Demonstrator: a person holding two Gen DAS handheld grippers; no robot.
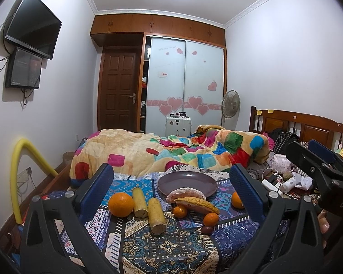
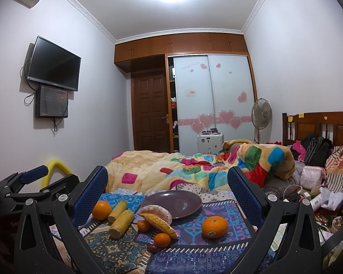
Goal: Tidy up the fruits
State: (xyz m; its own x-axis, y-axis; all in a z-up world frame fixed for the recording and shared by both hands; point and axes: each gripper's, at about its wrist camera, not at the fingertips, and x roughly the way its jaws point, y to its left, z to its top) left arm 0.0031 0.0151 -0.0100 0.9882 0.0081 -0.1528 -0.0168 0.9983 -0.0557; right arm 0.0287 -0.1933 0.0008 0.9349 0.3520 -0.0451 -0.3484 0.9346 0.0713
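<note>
Left claw (image 1: pixel 171 189): spread wide, nothing between its blue pads, raised over the near edge of the cloth.
Right claw (image 2: pixel 167 191): also spread wide and holding nothing; in the left view it shows at the right edge (image 1: pixel 317 159).
Cloth (image 2: pixel 125 253): patterned, laid on the bed, carrying all the fruit.
Plate (image 2: pixel 183 203): purple, bare, at the far side of the cloth, just in front of the blanket (image 2: pixel 171 166).
Big orange (image 1: pixel 121 204): left end of the group, beside two cane pieces (image 1: pixel 156 215) that lie side by side.
Bread (image 1: pixel 186 194): pale round piece touching the plate's near rim.
Corn (image 1: pixel 201 203): yellow, lying tilted against the front of the bread.
Small oranges: one (image 1: pixel 180 211) left of the corn, another (image 1: pixel 210 219) at its near end.
Date (image 1: pixel 207 230): dark red, closest to the camera, just beside the second small orange.
Stickered orange (image 2: pixel 215 226): alone on the right, well apart from the rest, near the right claw's right finger.
Clutter (image 2: pixel 320 196): bags, cables and bottles on the bed to the right.
</note>
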